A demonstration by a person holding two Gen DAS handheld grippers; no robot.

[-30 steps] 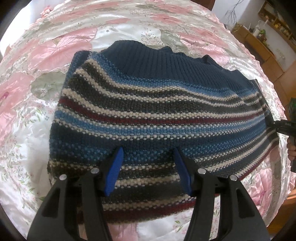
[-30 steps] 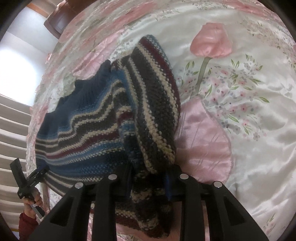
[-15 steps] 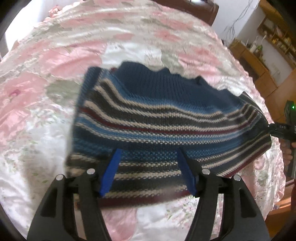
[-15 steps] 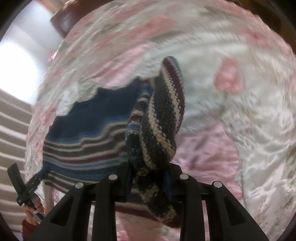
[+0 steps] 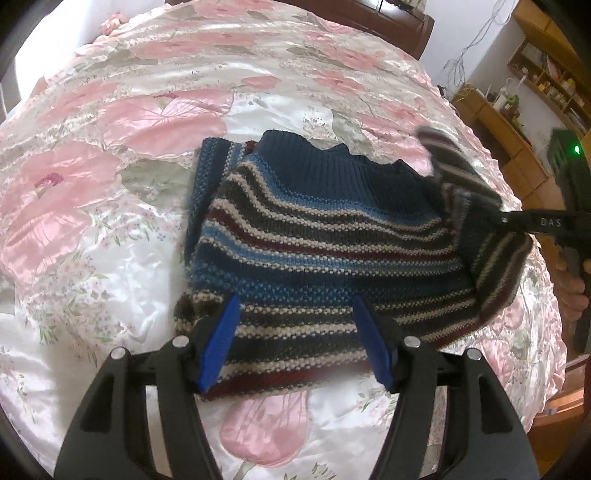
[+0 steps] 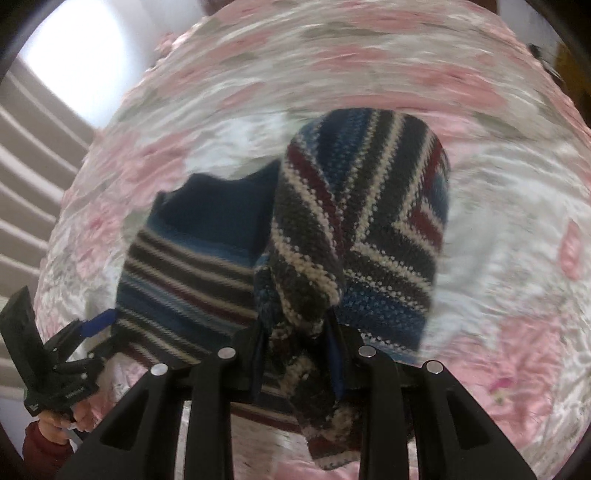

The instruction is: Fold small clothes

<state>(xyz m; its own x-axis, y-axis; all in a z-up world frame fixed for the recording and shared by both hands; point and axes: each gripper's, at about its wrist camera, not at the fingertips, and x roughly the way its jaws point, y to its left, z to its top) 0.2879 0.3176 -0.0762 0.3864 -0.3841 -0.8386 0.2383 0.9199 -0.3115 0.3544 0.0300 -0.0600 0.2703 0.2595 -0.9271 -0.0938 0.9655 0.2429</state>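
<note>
A knitted striped sweater (image 5: 314,240) with a dark blue collar lies on the bed. My left gripper (image 5: 299,332) is open above the near hem, with nothing between its blue pads (image 5: 221,339). My right gripper (image 6: 297,347) is shut on the sweater's right side. It holds that bunched striped part (image 6: 369,221) up off the bed, over the flat body (image 6: 177,280). In the left wrist view the right gripper (image 5: 517,221) comes in from the right with the raised fold. The left gripper (image 6: 85,332) shows at the lower left of the right wrist view.
The pink floral satin bedcover (image 5: 129,147) spreads all around the sweater. The bed's edge runs along the right (image 5: 546,332), with wooden shelves (image 5: 517,129) beyond it and a dark headboard (image 5: 369,11) at the far end. A person's hand (image 5: 572,291) holds the right gripper.
The right gripper has lifted the sweater's right side and swung it inward over the body. The left gripper has drawn back from the sweater, still open.
</note>
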